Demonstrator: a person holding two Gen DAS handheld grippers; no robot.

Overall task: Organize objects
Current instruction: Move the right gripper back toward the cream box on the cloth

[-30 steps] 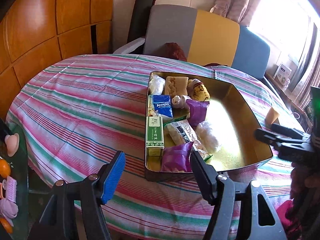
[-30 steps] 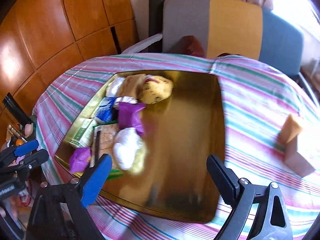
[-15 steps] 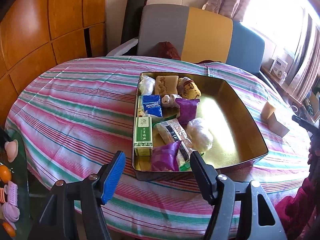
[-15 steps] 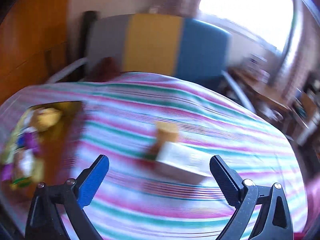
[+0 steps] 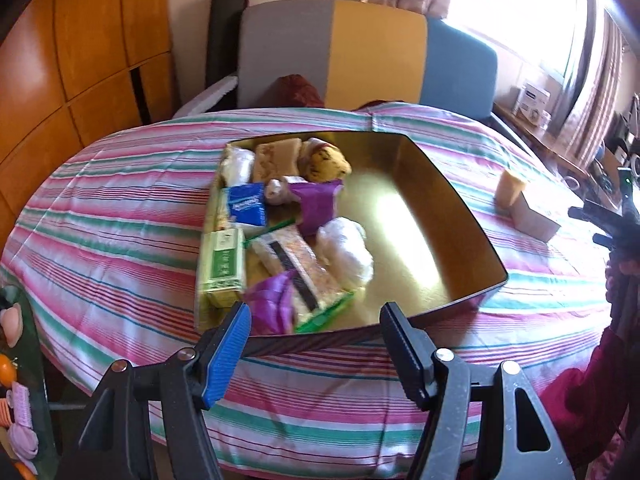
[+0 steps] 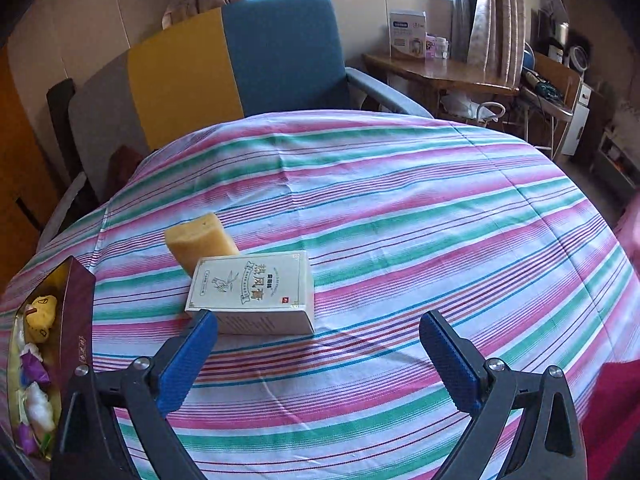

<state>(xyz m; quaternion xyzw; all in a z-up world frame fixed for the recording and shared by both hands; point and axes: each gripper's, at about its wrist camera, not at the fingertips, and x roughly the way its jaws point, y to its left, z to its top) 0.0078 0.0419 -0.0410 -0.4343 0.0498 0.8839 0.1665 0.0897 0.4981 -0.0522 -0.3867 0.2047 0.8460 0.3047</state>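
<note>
A gold tin box (image 5: 452,216) sits on the striped tablecloth and holds several items: a green carton (image 5: 222,266), a blue tissue pack (image 5: 248,204), purple wrappers (image 5: 316,204), a white bundle (image 5: 348,252) and a yellow plush (image 5: 326,162). My left gripper (image 5: 316,344) is open and empty, hovering before the box's near rim. A cream medicine box (image 6: 252,292) and a yellow sponge block (image 6: 202,240) lie on the cloth right of the tin (image 6: 78,320). My right gripper (image 6: 318,354) is open and empty, just before the cream box.
The round table's striped cloth (image 6: 400,208) stretches to the right. A grey, yellow and blue chair (image 5: 360,56) stands behind the table. A wooden side table (image 6: 436,72) with boxes stands by the window. Small toys (image 5: 16,420) sit at the lower left.
My right gripper has swung right, away from the tin, and now faces the cream box and sponge. My left gripper has shifted slightly; the tin sits more centred in its view.
</note>
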